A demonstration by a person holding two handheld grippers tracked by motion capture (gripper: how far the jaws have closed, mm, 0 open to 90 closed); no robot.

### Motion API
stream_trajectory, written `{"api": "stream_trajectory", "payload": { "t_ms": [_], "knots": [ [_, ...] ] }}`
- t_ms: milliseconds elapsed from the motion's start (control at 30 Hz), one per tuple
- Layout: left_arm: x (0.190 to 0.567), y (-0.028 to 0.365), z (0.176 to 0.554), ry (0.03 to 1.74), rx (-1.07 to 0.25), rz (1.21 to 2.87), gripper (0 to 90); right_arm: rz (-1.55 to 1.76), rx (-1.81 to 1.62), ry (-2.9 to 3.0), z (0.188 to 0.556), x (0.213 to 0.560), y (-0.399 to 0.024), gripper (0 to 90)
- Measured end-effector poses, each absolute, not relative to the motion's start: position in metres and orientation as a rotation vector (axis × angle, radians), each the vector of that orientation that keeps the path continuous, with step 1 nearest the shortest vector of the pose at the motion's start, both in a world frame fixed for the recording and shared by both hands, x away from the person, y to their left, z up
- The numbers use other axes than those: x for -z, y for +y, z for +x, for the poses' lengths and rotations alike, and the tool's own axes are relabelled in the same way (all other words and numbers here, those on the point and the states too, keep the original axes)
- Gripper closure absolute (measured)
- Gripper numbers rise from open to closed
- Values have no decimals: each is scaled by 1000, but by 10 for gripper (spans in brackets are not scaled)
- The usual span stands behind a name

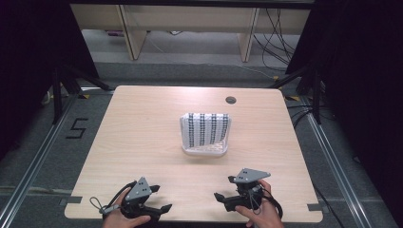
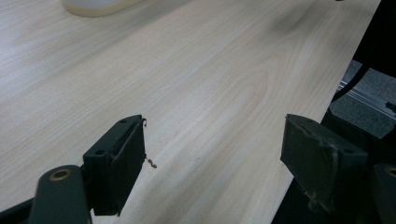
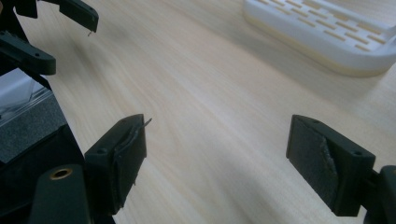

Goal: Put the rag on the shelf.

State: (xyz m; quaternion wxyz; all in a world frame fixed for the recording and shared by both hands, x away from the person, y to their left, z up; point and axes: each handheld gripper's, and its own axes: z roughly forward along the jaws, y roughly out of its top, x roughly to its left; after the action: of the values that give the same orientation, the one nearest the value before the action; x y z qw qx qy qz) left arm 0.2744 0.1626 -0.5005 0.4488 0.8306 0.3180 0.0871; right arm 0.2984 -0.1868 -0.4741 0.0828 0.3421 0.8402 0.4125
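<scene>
Currently we hold left gripper (image 1: pixel 161 205) jaws wide, empty | right gripper (image 1: pixel 223 189) jaws wide, empty | both low at desk (image 1: pixel 142 142) near edge | white slotted basket (image 1: pixel 205 134) mid-desk, well apart from both

We're looking at a pale wood worktop (image 1: pixel 142 142) with a round cable hole (image 1: pixel 231 99) near its far edge. Grey floor (image 1: pixel 199 52) all around — metal rails (image 1: pixel 28 166) on both sides, a "5" (image 1: pixel 77 128) marked at left. Black curtains (image 1: pixel 28 57) flank us; light wooden furniture legs (image 1: pixel 132 33) and loose cables (image 1: pixel 278 38) behind.
</scene>
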Motion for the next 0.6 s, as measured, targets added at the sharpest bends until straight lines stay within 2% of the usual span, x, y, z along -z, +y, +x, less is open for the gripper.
{"api": "stream_trajectory", "payload": {
  "t_ms": [600],
  "knots": [
    [503, 161, 273, 787, -216, 2076, 212, 1030, -1220, 2500, 293, 480, -192, 212]
  ]
}}
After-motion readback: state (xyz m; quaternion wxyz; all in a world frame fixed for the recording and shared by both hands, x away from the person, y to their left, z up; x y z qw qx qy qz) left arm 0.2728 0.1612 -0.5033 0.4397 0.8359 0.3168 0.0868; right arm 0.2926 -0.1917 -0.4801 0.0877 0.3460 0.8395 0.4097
